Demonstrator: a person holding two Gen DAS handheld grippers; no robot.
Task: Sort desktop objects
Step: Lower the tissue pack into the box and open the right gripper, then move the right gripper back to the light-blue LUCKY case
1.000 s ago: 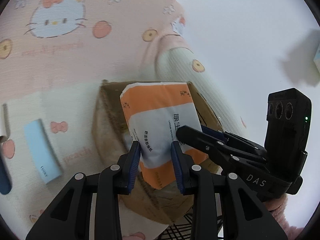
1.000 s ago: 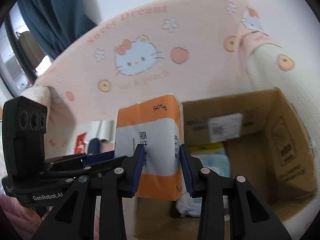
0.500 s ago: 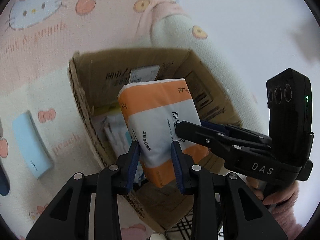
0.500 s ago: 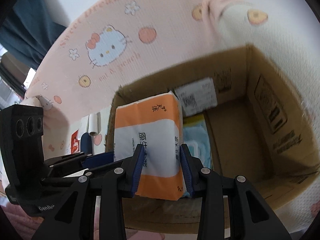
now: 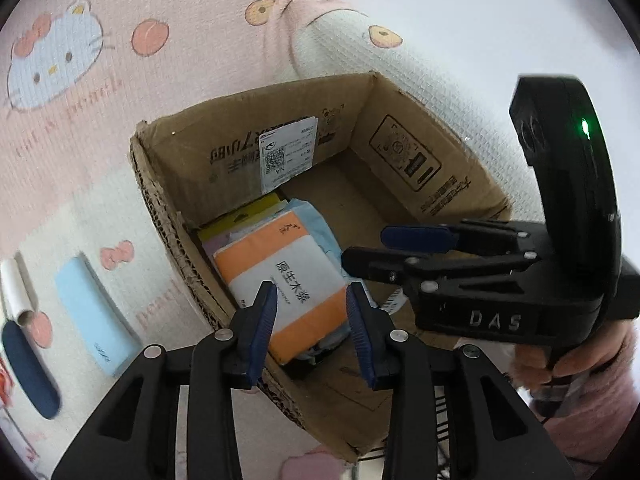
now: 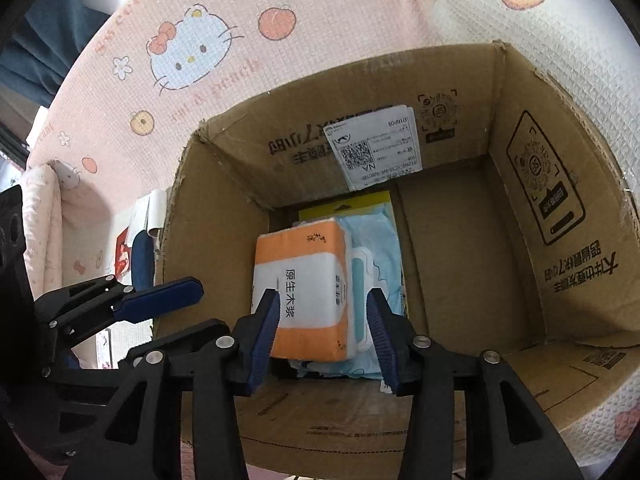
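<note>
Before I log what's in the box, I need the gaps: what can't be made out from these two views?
- Items under the orange-and-white tissue pack: both views, the pack covers them; only yellow and blue edges show.
- Brown cardboard box, near wall: left wrist view, the opening left gripper hides it.
- Dark blue oval object: left wrist view, blurred at the edge.
- White shipping label text: too small.

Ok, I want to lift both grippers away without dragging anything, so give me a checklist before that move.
1. Tissue pack lying in the cardboard box: ok.
2. Left gripper opening, fingers off the pack: ok.
3. Right gripper opening, fingers off the pack: ok.
4. Pack lies steady on the blue packet: cannot tell.
5. The two grippers apart: ok.
</note>
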